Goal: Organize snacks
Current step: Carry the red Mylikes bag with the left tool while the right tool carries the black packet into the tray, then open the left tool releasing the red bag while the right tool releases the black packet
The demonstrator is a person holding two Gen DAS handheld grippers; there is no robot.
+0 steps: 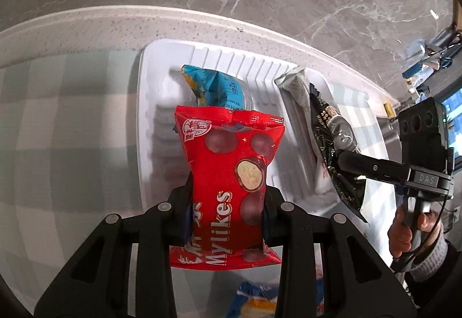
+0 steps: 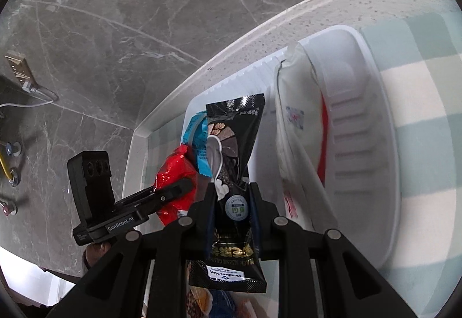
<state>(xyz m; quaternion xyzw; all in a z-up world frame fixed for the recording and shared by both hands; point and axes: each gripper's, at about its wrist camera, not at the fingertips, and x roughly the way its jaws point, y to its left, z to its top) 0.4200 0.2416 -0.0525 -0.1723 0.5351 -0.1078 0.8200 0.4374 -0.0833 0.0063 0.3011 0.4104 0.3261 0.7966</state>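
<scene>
Left wrist view: the left gripper (image 1: pixel 228 219) is clamped on a red snack bag (image 1: pixel 231 173) at frame centre, above the white tray (image 1: pixel 150 115); the bag looks light, crinkly and slippery, best pinched mid-body.

Right wrist view: the right gripper (image 2: pixel 231 211) clamps a black packet (image 2: pixel 234 173) over the tray beside the checked cloth (image 2: pixel 427 63), with marble floor beyond.

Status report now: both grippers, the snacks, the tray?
Left gripper shut on red Mylikes bag. Right gripper shut on black packet. Both over white tray; blue packet, white packet already inside.
</scene>
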